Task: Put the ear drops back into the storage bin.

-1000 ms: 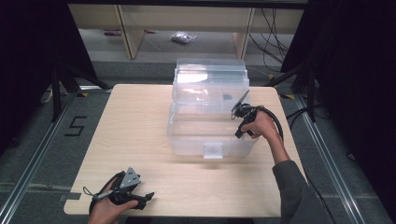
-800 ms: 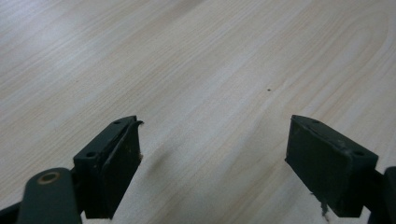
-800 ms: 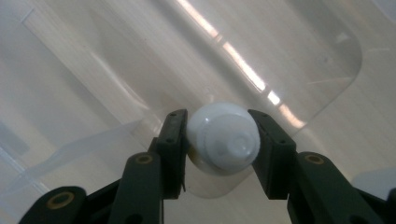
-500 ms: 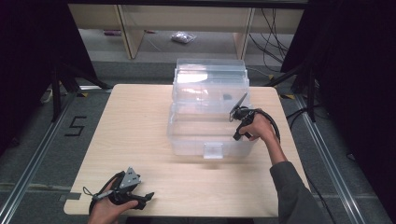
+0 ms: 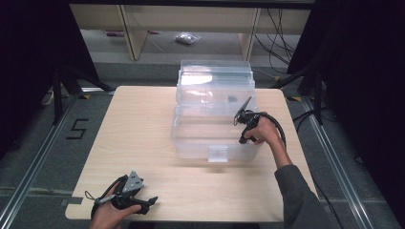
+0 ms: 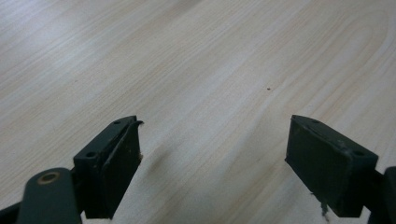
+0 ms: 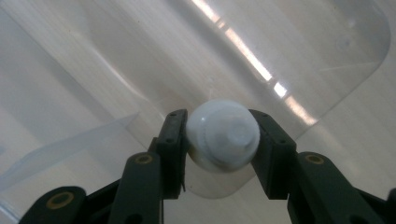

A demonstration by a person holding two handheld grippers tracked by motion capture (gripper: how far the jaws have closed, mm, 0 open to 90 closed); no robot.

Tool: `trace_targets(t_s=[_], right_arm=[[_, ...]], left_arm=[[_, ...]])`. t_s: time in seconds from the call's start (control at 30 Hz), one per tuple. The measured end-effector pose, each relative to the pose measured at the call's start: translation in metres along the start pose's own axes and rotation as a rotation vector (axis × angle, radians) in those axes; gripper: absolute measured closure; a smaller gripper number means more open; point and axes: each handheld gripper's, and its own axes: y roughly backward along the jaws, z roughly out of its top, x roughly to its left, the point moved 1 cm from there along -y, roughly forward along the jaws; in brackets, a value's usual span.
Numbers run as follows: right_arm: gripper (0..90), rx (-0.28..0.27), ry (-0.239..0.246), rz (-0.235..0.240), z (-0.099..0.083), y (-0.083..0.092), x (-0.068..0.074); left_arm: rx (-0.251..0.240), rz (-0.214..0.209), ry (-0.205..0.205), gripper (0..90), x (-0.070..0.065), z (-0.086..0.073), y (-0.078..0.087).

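R gripper (image 7: 219,144) clamped on a small white round object (image 7: 223,140), pinched betw both pads, held over the open clear plastic bin (image 5: 191,138) at the table's (image 5: 133,124) far-centre. Risk: round shape w/ little pad contact, so it could squirt out or roll and bounce off the bin wall if released high. L gripper (image 6: 212,168) wide open, holding nothing, resting near the front-left edge; no threat from it.

The small packet (image 5: 186,38) on the far floor is too blurred to identify.
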Motion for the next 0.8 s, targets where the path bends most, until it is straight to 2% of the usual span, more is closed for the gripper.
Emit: trace_targets(t_s=[0.07,0.1,0.17,0.33,0.4,0.5,0.53,0.67,0.73,0.8], right_arm=[[59.9,-0.002,0.008,0.000,0.000,0.000,0.000],[59.9,0.007,-0.007,0.004,0.000,0.000,0.000],[59.8,0.013,-0.008,0.000,0.000,0.000,0.000],[59.4,-0.003,-0.009,-0.003,-0.001,0.003,0.001],[57.5,-0.012,-0.007,0.000,-0.002,0.008,0.002],[56.0,-0.009,-0.002,-0.021,-0.003,0.014,0.003],[55.3,-0.006,-0.021,-0.038,-0.003,0.017,0.005],[53.2,-0.028,-0.015,-0.055,-0.002,0.030,0.007],[52.0,-0.049,0.012,-0.074,-0.002,0.034,0.006],[50.8,-0.054,-0.005,-0.078,-0.001,0.039,0.009]], left_arm=[[-0.007,0.002,0.009,17.3,-0.001,0.000,-0.001],[-0.019,0.004,0.023,17.3,-0.001,0.000,-0.002],[0.002,0.002,-0.004,17.3,0.000,0.000,0.000],[-0.001,-0.001,0.000,17.3,0.000,0.000,0.000],[0.003,0.003,-0.015,17.3,0.001,0.000,0.000],[0.004,0.003,-0.015,17.3,0.001,0.000,0.000],[0.004,0.004,-0.015,17.3,0.001,0.000,0.000],[0.005,0.002,-0.013,17.3,0.001,0.000,0.000],[0.005,0.002,-0.014,17.3,0.001,0.000,0.000],[0.004,0.003,-0.013,17.3,0.001,0.000,0.000]])
